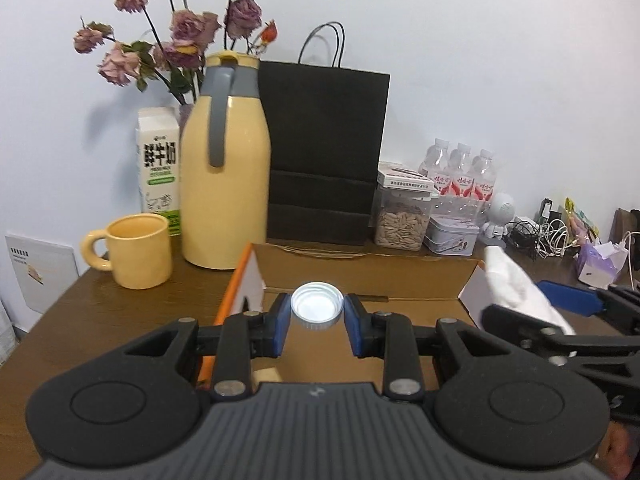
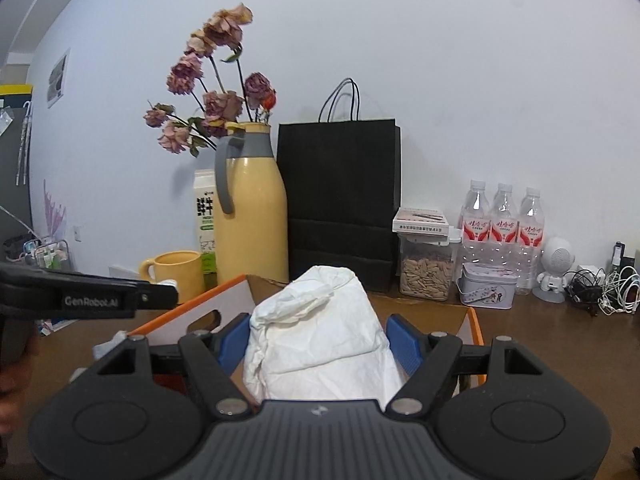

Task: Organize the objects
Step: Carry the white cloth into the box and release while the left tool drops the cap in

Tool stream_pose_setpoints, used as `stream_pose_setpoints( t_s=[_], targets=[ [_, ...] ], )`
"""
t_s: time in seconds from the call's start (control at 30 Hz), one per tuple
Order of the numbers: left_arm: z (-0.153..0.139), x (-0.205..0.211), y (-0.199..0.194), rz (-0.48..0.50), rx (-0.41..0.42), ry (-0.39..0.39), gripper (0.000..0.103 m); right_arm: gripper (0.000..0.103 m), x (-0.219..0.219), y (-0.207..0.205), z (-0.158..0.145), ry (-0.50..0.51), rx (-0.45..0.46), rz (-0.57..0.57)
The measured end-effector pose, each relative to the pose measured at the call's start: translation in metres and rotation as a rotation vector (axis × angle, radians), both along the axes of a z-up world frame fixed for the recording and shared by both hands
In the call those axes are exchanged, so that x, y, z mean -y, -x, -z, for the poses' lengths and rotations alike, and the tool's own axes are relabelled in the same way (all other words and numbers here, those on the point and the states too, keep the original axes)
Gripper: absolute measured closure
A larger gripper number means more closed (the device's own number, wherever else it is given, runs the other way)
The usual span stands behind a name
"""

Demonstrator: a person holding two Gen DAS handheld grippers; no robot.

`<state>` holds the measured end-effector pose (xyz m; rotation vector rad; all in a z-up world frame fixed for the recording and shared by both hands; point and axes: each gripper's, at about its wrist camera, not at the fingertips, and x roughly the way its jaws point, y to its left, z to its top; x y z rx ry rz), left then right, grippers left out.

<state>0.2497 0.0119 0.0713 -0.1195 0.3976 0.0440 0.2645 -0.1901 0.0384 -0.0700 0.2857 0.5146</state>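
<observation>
My left gripper (image 1: 317,309) is shut on a white bottle cap (image 1: 317,307), open side facing the camera, held above an open cardboard box (image 1: 360,276) with orange-edged white flaps. My right gripper (image 2: 320,340) is shut on a crumpled white paper wad (image 2: 320,336) and holds it over the same box (image 2: 474,320). In the left wrist view the right gripper (image 1: 560,312) and its paper wad (image 1: 520,288) show at the right, over the box's right flap. In the right wrist view the left gripper's body (image 2: 88,296) shows at the left.
On the brown table (image 1: 100,312) behind the box stand a yellow mug (image 1: 138,250), yellow thermos (image 1: 224,168), milk carton (image 1: 158,160), dried roses (image 1: 176,36), black paper bag (image 1: 324,152), seed jar (image 1: 402,216), tin (image 1: 452,236), water bottles (image 1: 462,172), white robot toy (image 1: 498,216) and cables (image 1: 552,236).
</observation>
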Motion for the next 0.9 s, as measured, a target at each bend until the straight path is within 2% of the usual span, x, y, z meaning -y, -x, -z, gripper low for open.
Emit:
stream_pose_setpoints(
  t_s=[0.27,0.47,0.7,0.73,0.77,0.8,0.83,0.87,0.9],
  targets=[
    [0.021,0.013,-0.041,-0.039,-0.024,-0.005,0.073,0.03,-0.005,-0.042,0.021,-0.006,-0.04,0.032],
    [0.033,0.014,-0.048,-0.023,-0.059,-0.027,0.074,0.03,-0.003,-0.05,0.032,0.002,-0.08,0.031],
    [0.034,0.014,-0.045,-0.024,-0.045,-0.025,0.072,0.03,-0.003,-0.053,0.036,0.009,-0.092,0.059],
    [0.034,0.014,-0.044,-0.03,-0.041,-0.028,0.065,0.029,-0.003,-0.052,0.036,0.01,-0.092,0.062],
    [0.033,0.014,-0.043,-0.035,-0.038,-0.031,0.053,0.027,-0.002,-0.052,0.036,0.01,-0.09,0.066],
    [0.033,0.014,-0.041,-0.037,-0.03,-0.033,0.048,0.024,-0.002,-0.05,0.036,0.01,-0.085,0.071],
    [0.032,0.014,-0.039,-0.039,-0.016,-0.035,0.033,0.013,-0.002,-0.049,0.036,0.01,-0.082,0.072],
    [0.031,0.014,-0.036,-0.043,-0.004,-0.037,0.011,0.002,-0.001,-0.048,0.036,0.007,-0.076,0.077],
    [0.03,0.015,-0.034,-0.053,0.01,-0.04,0.001,0.0,-0.001,-0.047,0.036,0.004,-0.067,0.085]
  ],
)
